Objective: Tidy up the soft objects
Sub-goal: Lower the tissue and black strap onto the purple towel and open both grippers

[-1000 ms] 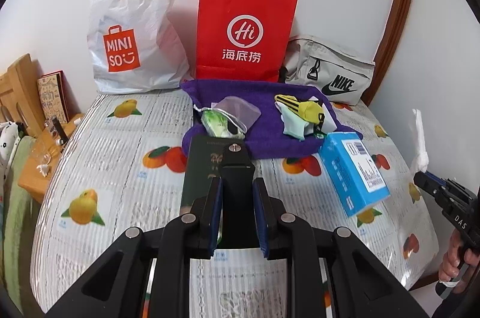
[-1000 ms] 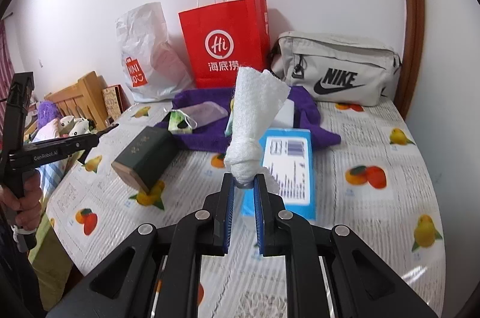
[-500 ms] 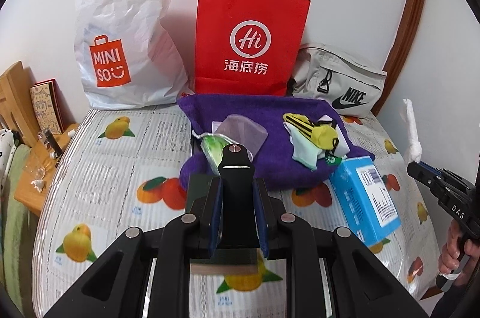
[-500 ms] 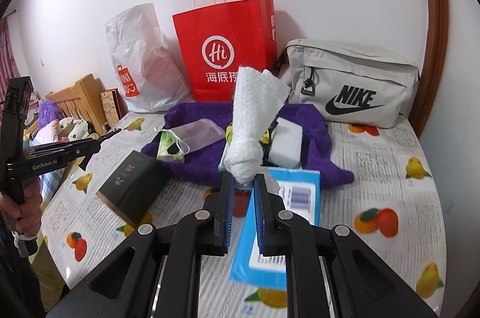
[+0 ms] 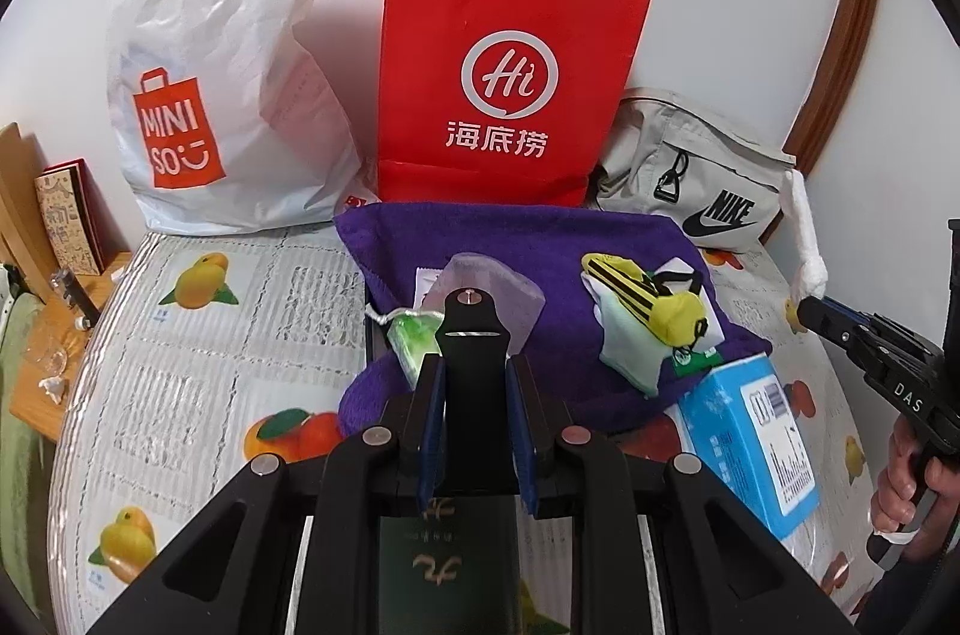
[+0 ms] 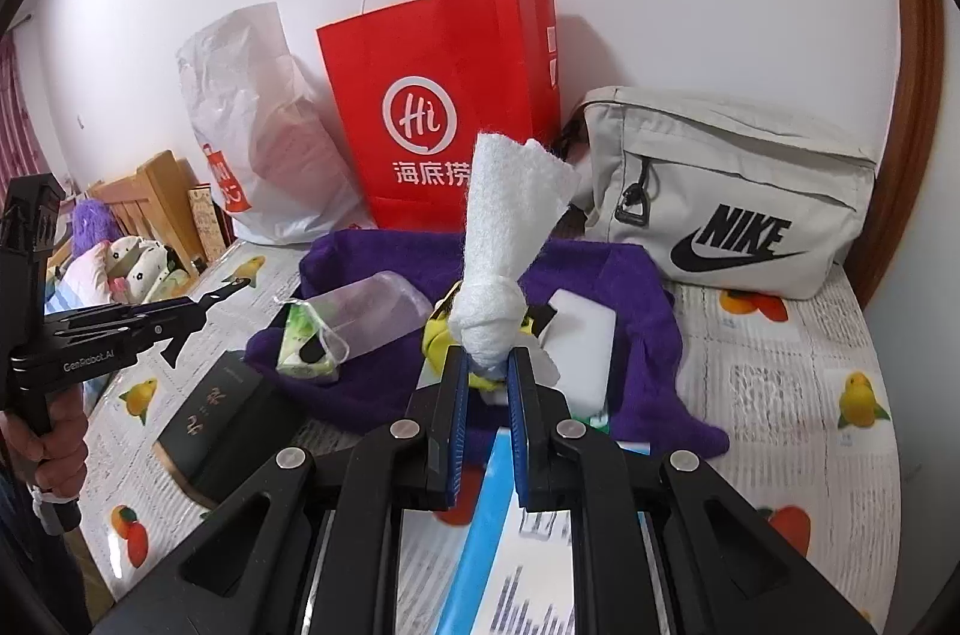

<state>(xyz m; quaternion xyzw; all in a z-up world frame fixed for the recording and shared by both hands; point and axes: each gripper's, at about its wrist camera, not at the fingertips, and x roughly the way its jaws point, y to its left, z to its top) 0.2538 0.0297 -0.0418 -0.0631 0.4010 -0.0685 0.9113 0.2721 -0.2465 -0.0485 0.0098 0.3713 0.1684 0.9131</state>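
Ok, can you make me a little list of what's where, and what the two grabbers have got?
left gripper: shut on a black piece
right gripper: shut on a white cloth
on the purple towel: tissue pack, clear pouch, yellow bundle
boxes: blue box, dark box
by the wall: white bag, red bag, grey bag

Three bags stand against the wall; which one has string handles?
The red paper bag in the middle; the white plastic bag and grey pouch show none.
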